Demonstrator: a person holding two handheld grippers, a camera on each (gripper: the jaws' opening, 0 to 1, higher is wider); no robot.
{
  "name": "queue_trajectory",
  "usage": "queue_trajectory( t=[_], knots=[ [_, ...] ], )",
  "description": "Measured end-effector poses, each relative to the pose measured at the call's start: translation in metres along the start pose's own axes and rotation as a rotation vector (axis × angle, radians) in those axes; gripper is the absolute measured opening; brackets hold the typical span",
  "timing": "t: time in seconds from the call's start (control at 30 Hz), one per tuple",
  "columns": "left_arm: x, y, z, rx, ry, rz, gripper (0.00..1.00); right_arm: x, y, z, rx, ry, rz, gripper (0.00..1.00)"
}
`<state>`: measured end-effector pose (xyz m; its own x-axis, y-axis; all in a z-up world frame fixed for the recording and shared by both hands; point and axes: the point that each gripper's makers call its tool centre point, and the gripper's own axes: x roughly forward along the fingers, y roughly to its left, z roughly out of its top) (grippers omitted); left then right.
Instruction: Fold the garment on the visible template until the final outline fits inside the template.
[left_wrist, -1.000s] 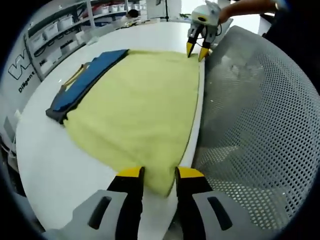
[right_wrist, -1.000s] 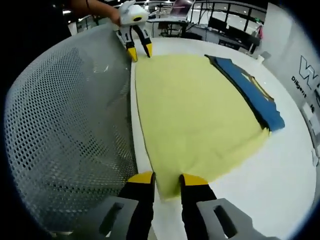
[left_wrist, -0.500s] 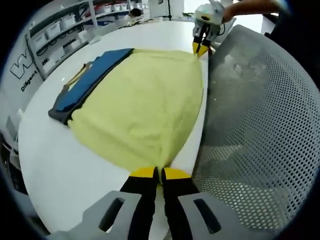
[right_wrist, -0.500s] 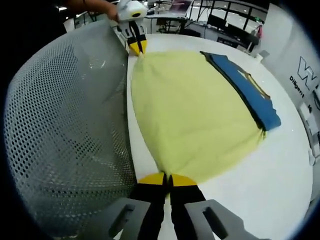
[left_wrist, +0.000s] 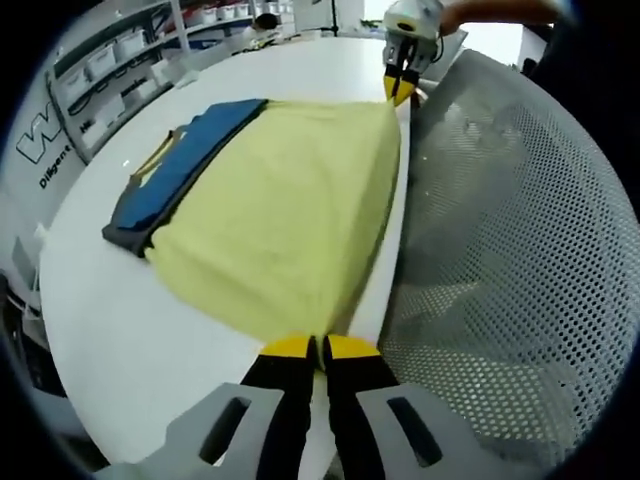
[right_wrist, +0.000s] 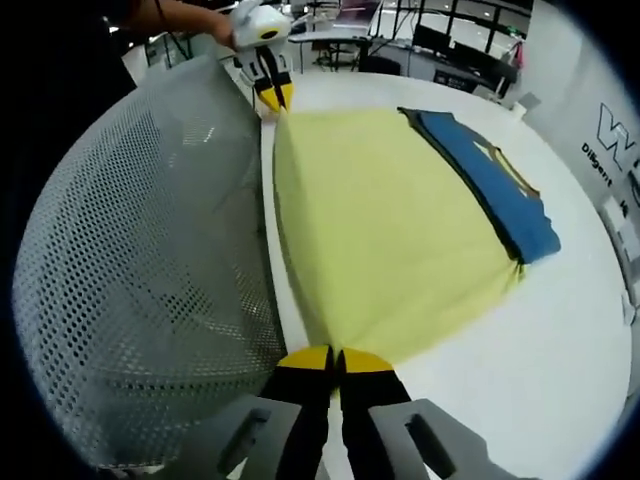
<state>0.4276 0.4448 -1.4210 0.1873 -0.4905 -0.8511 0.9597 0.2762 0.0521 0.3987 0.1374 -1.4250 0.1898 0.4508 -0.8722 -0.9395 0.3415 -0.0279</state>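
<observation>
1. left gripper (left_wrist: 320, 345) is clenched on the near corner of the yellow garment (left_wrist: 290, 210).
2. right gripper (right_wrist: 337, 355) is clenched on the other near-edge corner.
3. garment lies on the white table (left_wrist: 110, 300), its near edge raised and taut beside a mesh chair (left_wrist: 500, 250).
4. blue cloth (left_wrist: 175, 170) touches the far edge.
5. step: first fold; next, carry both corners across, level.

Each hand-held gripper, left (left_wrist: 318, 347) and right (right_wrist: 334, 359), had two black jaws capped with yellow tips on a light grey housing, and the person's dark sleeve (right_wrist: 70, 40) showed beside it.
</observation>
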Motion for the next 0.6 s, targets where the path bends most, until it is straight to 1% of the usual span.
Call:
queue_trajectory(
  t=[0.1, 0.2, 0.37, 0.6],
  knots=[
    [-0.007, 0.005, 0.007, 0.010, -0.009, 0.010, 0.03, -0.005, -0.002, 0.004, 0.018, -0.001, 0.008, 0.00],
    [-0.012, 0.010, 0.010, 0.013, -0.010, 0.017, 0.03, -0.010, -0.001, 0.008, -0.003, 0.001, 0.012, 0.00],
    [-0.022, 0.012, 0.013, 0.039, -0.002, 0.009, 0.03, -0.023, 0.000, 0.019, -0.021, -0.003, 0.022, 0.00],
    [-0.037, 0.011, 0.022, 0.042, 0.008, -0.006, 0.03, -0.036, 0.002, 0.027, -0.040, 0.006, 0.046, 0.00]
  ],
)
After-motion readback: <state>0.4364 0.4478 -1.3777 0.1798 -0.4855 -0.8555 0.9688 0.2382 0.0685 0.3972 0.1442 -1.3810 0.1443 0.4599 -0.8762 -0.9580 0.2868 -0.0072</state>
